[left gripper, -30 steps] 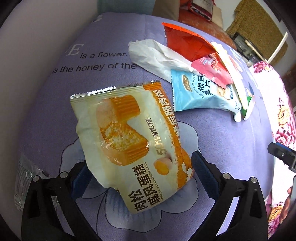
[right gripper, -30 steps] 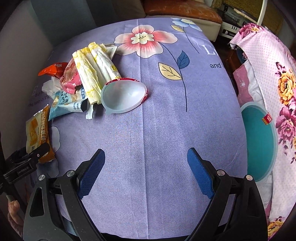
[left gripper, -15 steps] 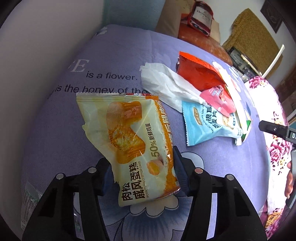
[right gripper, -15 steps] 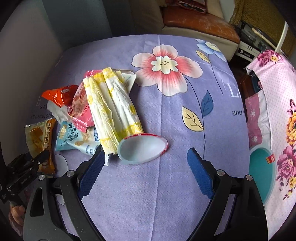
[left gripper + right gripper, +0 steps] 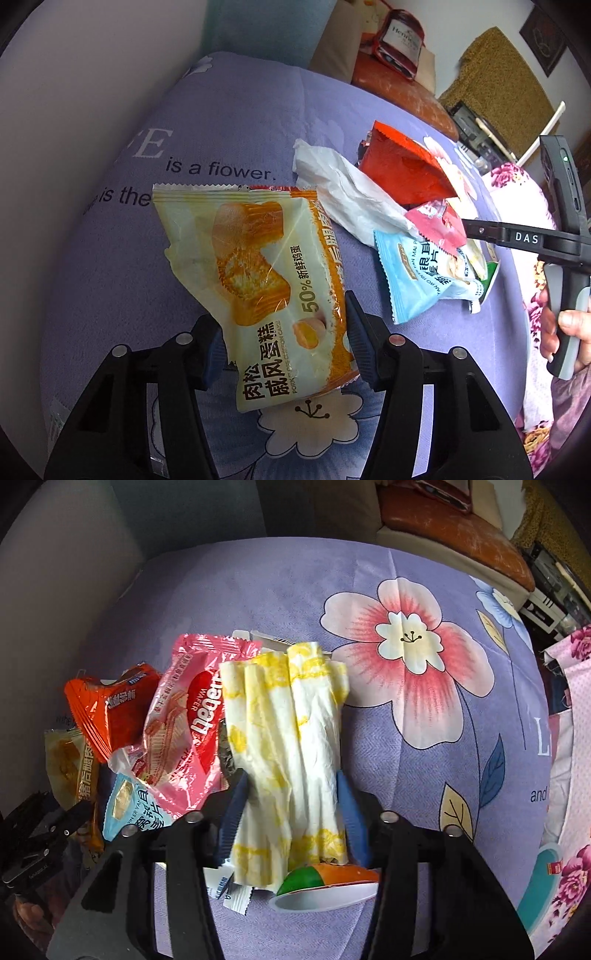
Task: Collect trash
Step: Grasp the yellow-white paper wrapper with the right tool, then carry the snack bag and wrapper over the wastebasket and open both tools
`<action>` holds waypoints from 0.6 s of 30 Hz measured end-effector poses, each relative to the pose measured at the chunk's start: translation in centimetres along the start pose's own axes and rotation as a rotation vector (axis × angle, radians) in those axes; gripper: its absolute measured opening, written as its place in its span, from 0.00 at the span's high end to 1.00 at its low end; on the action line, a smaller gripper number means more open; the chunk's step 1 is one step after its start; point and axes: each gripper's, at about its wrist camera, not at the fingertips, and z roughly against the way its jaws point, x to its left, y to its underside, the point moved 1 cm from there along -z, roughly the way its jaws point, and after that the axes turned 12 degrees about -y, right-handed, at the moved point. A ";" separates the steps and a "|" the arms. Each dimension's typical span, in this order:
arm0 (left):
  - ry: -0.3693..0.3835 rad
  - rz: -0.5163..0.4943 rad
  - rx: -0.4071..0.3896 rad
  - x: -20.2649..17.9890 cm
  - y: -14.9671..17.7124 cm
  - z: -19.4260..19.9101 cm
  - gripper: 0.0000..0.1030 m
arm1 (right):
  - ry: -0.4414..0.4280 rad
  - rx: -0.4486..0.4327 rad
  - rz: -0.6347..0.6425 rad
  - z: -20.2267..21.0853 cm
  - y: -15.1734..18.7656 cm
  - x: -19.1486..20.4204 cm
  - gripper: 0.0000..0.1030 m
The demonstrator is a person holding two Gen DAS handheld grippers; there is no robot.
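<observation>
A yellow-orange cake packet (image 5: pixel 258 266) stands tilted above the purple flowered cloth (image 5: pixel 229 110), and my left gripper (image 5: pixel 284 332) is shut on its lower end. The trash pile beside it holds a white tissue (image 5: pixel 347 199), a red-orange packet (image 5: pixel 402 173), a pink wafer packet (image 5: pixel 184 731) and a light blue packet (image 5: pixel 417 280). My right gripper (image 5: pixel 291 797) is closing on a folded yellow and white wrapper (image 5: pixel 288 720), with both blue pads against its sides. A white plastic cup (image 5: pixel 325 890) with a green and orange label lies under the wrapper's near end.
A brown leather seat (image 5: pixel 450 520) stands beyond the table's far edge. Pink floral fabric (image 5: pixel 569 657) hangs at the right, with a teal round object (image 5: pixel 535 897) below it. A red box (image 5: pixel 402 40) rests at the back. A person's hand (image 5: pixel 569 325) holds the right gripper's handle.
The left jaws closed on the cake packet and raised it off the cloth. The right gripper travelled left to the pile, and its jaws narrowed around the yellow and white wrapper.
</observation>
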 end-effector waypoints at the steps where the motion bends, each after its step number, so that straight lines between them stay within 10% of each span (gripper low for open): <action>1: -0.002 0.002 -0.003 0.0 0.0 0.0 0.44 | 0.007 -0.007 0.014 0.1 0.0 0.4 0.72; 7: 0.006 0.030 -0.012 0.4 0.3 0.6 0.45 | 0.043 -0.058 0.032 1.7 0.5 1.6 0.89; 18: 0.052 0.022 -0.059 -0.4 1.0 4.1 0.45 | -0.014 -0.112 -0.020 6.0 3.0 2.1 0.89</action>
